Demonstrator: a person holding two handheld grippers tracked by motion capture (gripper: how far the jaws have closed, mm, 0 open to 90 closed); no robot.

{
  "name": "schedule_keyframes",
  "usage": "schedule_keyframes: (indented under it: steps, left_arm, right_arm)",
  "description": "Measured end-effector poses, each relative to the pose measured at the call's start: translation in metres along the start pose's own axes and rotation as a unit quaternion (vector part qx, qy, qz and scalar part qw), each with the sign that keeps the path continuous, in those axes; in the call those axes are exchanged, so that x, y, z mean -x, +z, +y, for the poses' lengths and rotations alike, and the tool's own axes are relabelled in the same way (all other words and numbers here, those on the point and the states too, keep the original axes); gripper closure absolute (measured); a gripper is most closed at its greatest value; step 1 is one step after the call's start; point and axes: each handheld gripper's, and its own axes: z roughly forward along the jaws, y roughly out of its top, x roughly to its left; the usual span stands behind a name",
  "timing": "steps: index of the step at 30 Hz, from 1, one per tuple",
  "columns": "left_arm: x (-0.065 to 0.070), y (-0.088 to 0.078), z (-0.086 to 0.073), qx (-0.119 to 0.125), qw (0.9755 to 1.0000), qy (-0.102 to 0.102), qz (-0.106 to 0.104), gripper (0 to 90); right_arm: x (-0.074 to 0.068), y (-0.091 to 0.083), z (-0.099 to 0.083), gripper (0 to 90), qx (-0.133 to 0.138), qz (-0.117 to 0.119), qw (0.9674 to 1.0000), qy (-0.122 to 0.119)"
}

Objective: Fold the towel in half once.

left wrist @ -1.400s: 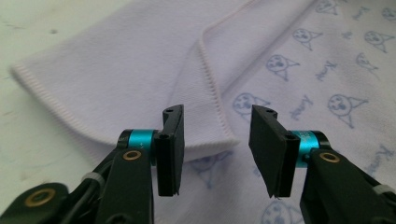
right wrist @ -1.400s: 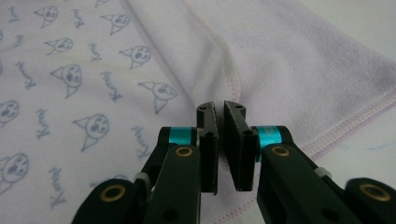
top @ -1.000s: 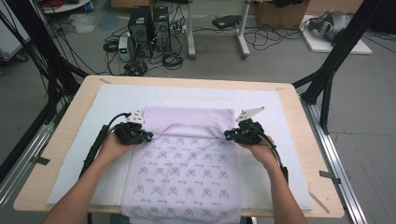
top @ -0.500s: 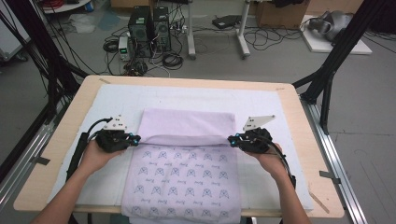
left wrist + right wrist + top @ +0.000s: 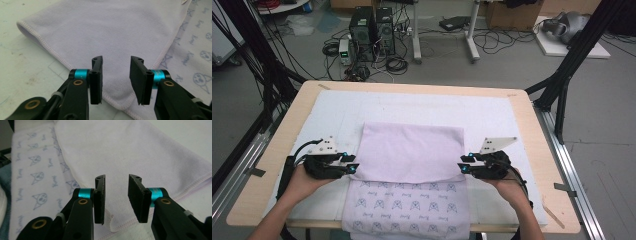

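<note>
Wide bare mat (image 5: 492,112) beyond the towel (image 5: 412,150), nothing standing on it, so there is free passage across the far half. Left gripper (image 5: 353,168) sits just off the towel's left edge, right gripper (image 5: 460,168) just off its right edge; both have just been opening, and the gap between each one's 2 jaws is empty. Open mat lies outboard of each. The only thing between the 2 grippers is the flat folded towel. The near edge is taken up by forearms.

Grey floor (image 5: 512,70) with computer towers (image 5: 372,27), cables (image 5: 507,42), table legs (image 5: 472,35).
</note>
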Motion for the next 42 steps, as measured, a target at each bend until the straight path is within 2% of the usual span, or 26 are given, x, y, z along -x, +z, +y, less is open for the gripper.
schedule_keyframes:
  steps: [4, 9, 10, 12, 14, 15, 20, 23, 26, 32, 36, 42]
  left_arm:
    - [-0.003, 0.014, -0.003, -0.027, 0.9996, 0.002, 0.000, 66.3]
    - [0.001, 0.022, -0.018, -0.040, 0.9991, -0.008, -0.012, 62.0]
    - [0.002, 0.023, -0.020, -0.049, 0.9986, -0.002, -0.022, 59.0]
    - [0.006, 0.024, -0.019, -0.047, 0.9986, 0.004, -0.023, 51.1]
    - [0.008, 0.025, -0.019, -0.049, 0.9985, 0.014, -0.020, 51.5]
    - [0.009, 0.025, -0.019, -0.049, 0.9986, 0.017, -0.015, 53.8]
    - [0.013, 0.025, -0.018, -0.047, 0.9983, 0.034, -0.006, 77.7]
    - [0.014, 0.025, -0.017, -0.047, 0.9979, 0.045, -0.003, 85.2]
    - [0.013, 0.021, -0.016, -0.040, 0.9983, 0.042, -0.001, 86.3]
    - [0.016, 0.001, -0.012, 0.005, 0.9997, 0.025, 0.000, 86.5]
    - [0.025, -0.009, -0.012, 0.011, 0.9993, 0.037, -0.003, 86.5]
    - [0.042, -0.023, -0.020, 0.025, 0.9991, 0.031, -0.015, 86.4]
  right_arm:
    - [-0.001, 0.021, -0.002, 62.9, -0.028, 0.013, 0.9995, -0.003]
    - [-0.008, 0.035, -0.012, 58.6, -0.062, 0.027, 0.9977, -0.005]
    - [-0.009, 0.036, -0.014, 57.4, -0.065, 0.029, 0.9975, -0.006]
    - [-0.009, 0.040, -0.017, 56.8, -0.073, 0.033, 0.9968, 0.001]
    - [-0.011, 0.045, -0.021, 58.0, -0.080, 0.033, 0.9963, 0.003]
    - [-0.012, 0.045, -0.022, 61.3, -0.074, 0.028, 0.9968, 0.003]
    - [-0.016, 0.045, -0.023, 79.2, -0.070, 0.019, 0.9973, -0.009]
    - [-0.018, 0.045, -0.022, 85.6, -0.072, 0.018, 0.9970, -0.022]
    - [-0.018, 0.042, -0.021, 86.7, -0.065, 0.017, 0.9974, -0.026]
    - [-0.019, 0.026, -0.015, 86.7, -0.027, 0.025, 0.9991, -0.022]
    - [-0.028, 0.013, -0.011, 86.7, -0.004, 0.027, 0.9991, -0.033]
    - [-0.047, 0.000, -0.015, 86.7, -0.002, 0.040, 0.9981, -0.046]
